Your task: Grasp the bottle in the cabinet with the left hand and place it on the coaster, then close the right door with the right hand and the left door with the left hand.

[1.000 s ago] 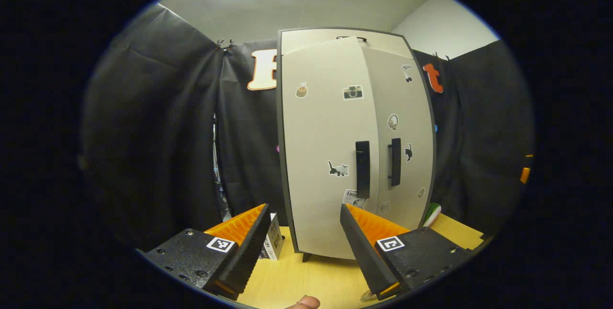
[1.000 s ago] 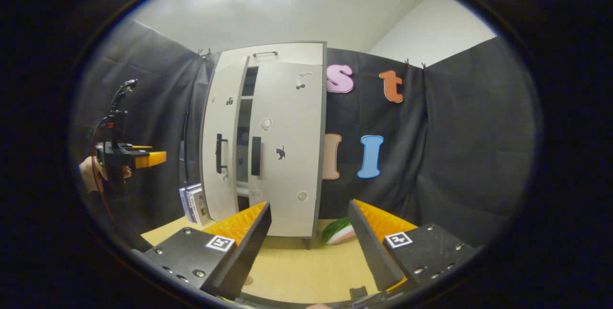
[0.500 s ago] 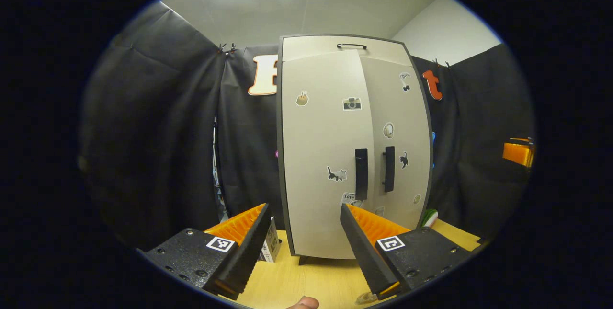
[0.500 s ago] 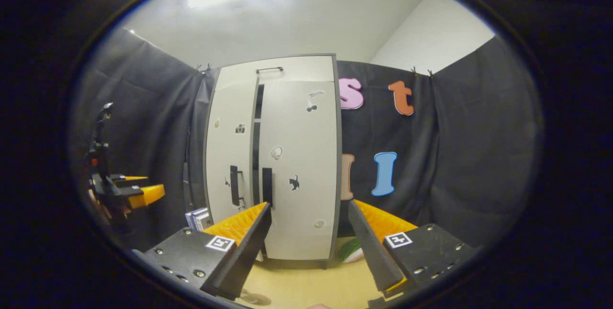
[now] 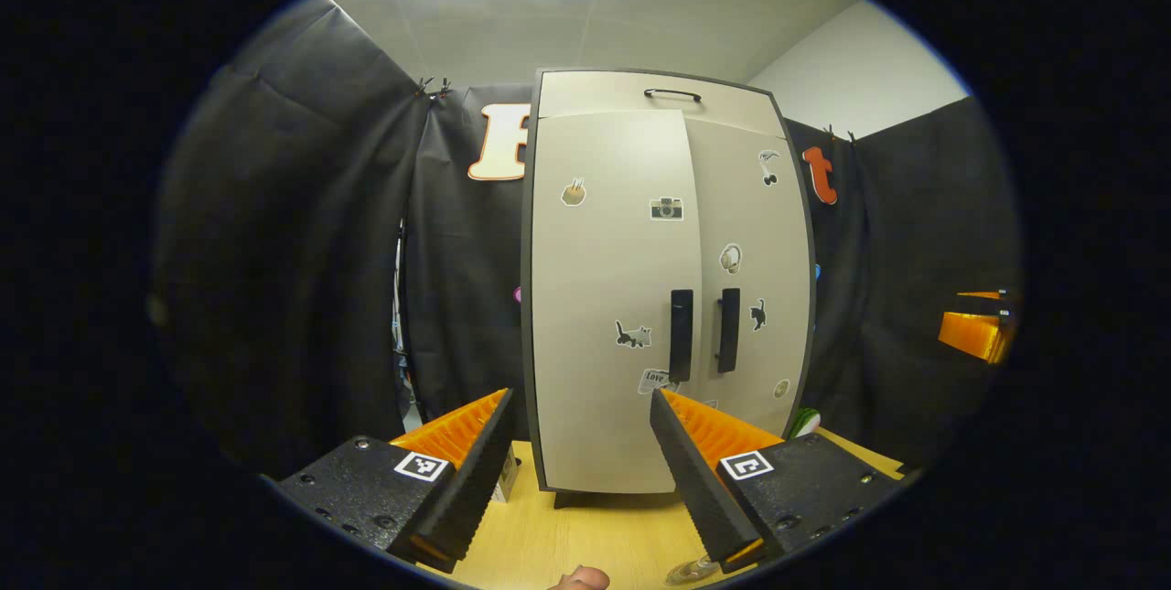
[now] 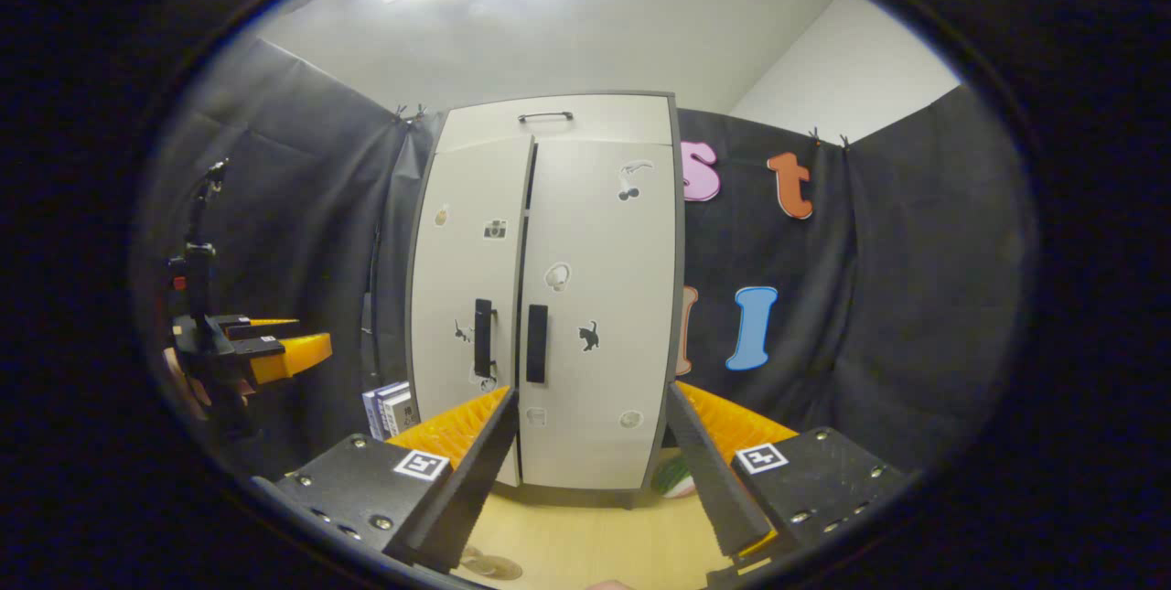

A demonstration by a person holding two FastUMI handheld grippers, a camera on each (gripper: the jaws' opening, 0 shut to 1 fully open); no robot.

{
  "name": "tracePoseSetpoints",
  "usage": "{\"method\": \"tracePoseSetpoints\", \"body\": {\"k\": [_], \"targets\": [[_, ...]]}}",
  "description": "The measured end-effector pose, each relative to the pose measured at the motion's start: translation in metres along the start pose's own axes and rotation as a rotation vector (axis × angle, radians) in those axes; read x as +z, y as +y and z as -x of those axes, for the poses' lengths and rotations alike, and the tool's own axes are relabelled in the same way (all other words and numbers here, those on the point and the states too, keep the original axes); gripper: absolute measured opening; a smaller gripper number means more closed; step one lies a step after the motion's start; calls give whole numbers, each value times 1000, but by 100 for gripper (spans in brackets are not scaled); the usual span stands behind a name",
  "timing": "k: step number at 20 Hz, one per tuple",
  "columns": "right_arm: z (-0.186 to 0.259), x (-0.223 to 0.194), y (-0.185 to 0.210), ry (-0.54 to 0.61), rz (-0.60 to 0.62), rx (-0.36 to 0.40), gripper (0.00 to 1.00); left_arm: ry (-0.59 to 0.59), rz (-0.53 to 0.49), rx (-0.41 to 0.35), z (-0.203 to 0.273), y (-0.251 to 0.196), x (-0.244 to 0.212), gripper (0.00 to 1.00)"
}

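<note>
- Grey cabinet (image 5: 668, 279): two doors seen shut, two dark handles side by side
- Left gripper (image 5: 578, 444) and right gripper (image 6: 593, 444): both held wide, nothing gripped

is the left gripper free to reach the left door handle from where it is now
Probably yes. The left gripper is open and empty, facing the cabinet, with bare tabletop ahead of it and nothing standing before the left door handle.

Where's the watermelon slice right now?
In the right gripper view, the watermelon slice lies on the table at the cabinet's bottom right corner, partly behind the right claw.
</note>
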State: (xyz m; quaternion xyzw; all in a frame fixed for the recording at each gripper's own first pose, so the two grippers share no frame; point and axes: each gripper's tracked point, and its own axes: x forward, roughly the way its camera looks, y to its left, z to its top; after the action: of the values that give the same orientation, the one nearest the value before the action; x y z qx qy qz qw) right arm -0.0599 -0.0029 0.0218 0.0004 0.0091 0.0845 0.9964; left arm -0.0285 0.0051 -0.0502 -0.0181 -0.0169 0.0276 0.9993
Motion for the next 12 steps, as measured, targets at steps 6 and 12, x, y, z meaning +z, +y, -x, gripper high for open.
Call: {"method": "tracePoseSetpoints", "body": {"k": [6, 12], "targets": [[3, 9, 11, -11, -2, -32, 98, -12, 6, -20, -1, 2, 3, 92], [-1, 5, 21, 9, 17, -65, 98, -19, 26, -60, -12, 4, 0, 93]]}}
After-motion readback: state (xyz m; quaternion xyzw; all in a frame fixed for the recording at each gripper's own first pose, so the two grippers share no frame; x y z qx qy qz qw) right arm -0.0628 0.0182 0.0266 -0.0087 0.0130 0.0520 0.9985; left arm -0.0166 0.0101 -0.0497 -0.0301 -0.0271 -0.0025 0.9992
